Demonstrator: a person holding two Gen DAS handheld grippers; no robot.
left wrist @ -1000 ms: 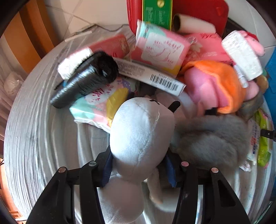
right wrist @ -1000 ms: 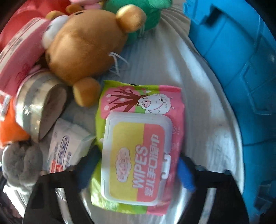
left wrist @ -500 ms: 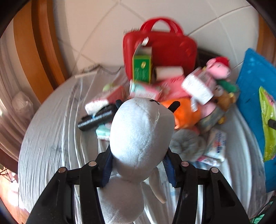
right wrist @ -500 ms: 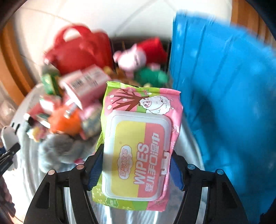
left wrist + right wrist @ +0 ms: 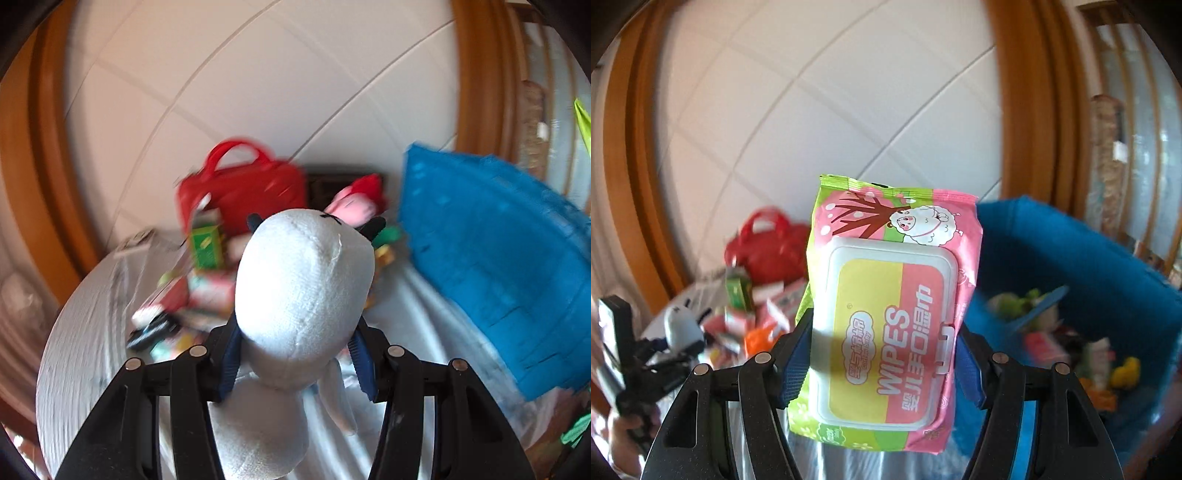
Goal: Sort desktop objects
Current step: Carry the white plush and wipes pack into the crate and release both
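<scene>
Left gripper (image 5: 297,363) clamped on white plush toy (image 5: 301,291); right gripper (image 5: 884,363) clamped on wipes pack (image 5: 892,317). Grey cloth-covered table (image 5: 85,332) lower left, white tiled wall (image 5: 229,88) top, blue bin (image 5: 491,258) right.

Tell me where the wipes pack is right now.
The wipes pack fills the centre of the right wrist view, clamped between the right tongs and lifted above the table, with the blue bin just to its right.

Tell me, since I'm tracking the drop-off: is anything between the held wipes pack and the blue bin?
Nothing visible does. The right gripper holds the wipes pack in the air, and the blue bin sits open just to its right, already holding some items, with no object crossing the gap.
</scene>
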